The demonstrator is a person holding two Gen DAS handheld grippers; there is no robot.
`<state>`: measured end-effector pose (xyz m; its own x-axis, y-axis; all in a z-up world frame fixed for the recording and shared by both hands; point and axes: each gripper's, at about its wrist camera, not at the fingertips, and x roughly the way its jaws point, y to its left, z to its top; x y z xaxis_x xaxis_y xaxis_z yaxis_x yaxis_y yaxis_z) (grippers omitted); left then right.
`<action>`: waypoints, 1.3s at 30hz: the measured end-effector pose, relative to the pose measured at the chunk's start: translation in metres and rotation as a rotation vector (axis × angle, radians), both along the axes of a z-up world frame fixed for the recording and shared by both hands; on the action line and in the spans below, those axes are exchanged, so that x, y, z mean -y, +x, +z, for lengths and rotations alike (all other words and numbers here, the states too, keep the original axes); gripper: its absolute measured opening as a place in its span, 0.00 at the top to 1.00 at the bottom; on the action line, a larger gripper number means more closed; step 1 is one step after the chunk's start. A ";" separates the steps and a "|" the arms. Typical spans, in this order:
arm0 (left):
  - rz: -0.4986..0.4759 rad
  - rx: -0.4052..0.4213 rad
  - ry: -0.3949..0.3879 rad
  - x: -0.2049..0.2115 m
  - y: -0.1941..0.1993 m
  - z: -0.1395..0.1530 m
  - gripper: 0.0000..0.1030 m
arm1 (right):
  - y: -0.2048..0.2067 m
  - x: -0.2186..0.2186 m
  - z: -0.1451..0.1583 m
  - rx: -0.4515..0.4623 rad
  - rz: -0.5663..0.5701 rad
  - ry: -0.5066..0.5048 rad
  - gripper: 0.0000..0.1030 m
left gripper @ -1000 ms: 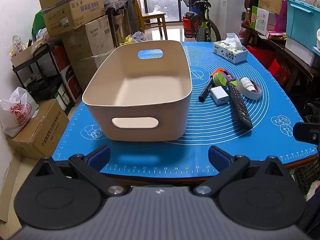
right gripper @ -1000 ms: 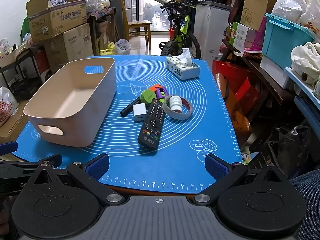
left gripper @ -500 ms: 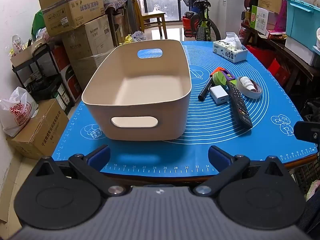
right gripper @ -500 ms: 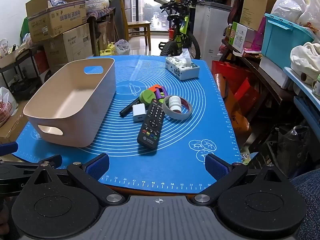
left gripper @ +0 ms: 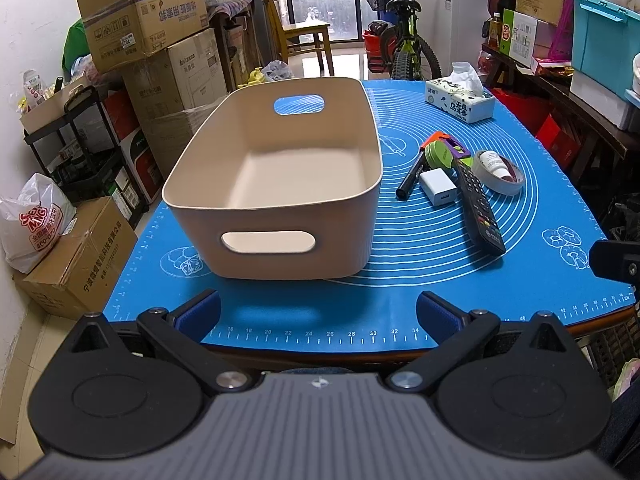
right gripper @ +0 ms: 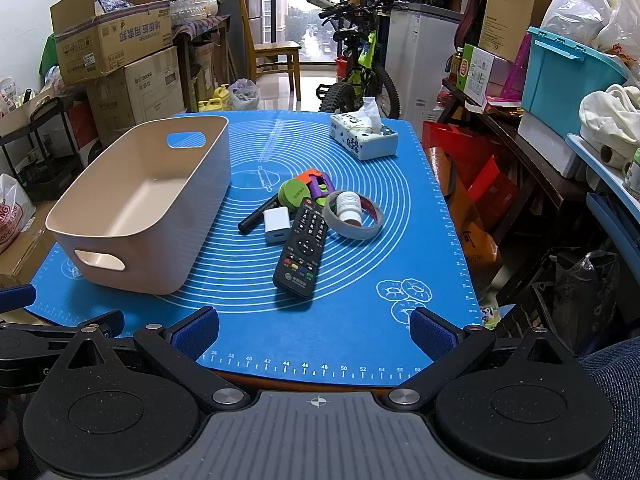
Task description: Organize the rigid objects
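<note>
a cluttered room with a blue silicone mat [right gripper: 360,320] on a table. the empty beige plastic bin [left gripper: 280,184] sits mid-frame beyond the wide-open, empty left gripper [left gripper: 318,312]. the black remote control [right gripper: 302,252] lies centre-frame beyond the wide-open, empty right gripper [right gripper: 314,330].

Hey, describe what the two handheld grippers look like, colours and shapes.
Both match: the left gripper and right gripper each have a ribbed grey body with a small crosshair mark, two black round discs, black linkage arms with silver pivots, and blue padded fingers. A dark blue textured sleeve shows at right.
</note>
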<state>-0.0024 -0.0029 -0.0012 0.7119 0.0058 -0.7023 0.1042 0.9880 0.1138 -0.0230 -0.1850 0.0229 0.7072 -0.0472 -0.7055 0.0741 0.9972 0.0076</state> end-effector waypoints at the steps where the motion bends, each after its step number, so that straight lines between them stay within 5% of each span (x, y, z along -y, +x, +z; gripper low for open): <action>1: 0.000 -0.001 0.000 0.000 0.000 0.000 0.00 | 0.000 0.000 0.000 -0.001 0.000 0.000 0.02; 39: 0.001 -0.006 0.003 -0.001 0.003 -0.003 0.00 | 0.000 0.000 0.001 0.002 -0.001 0.001 0.02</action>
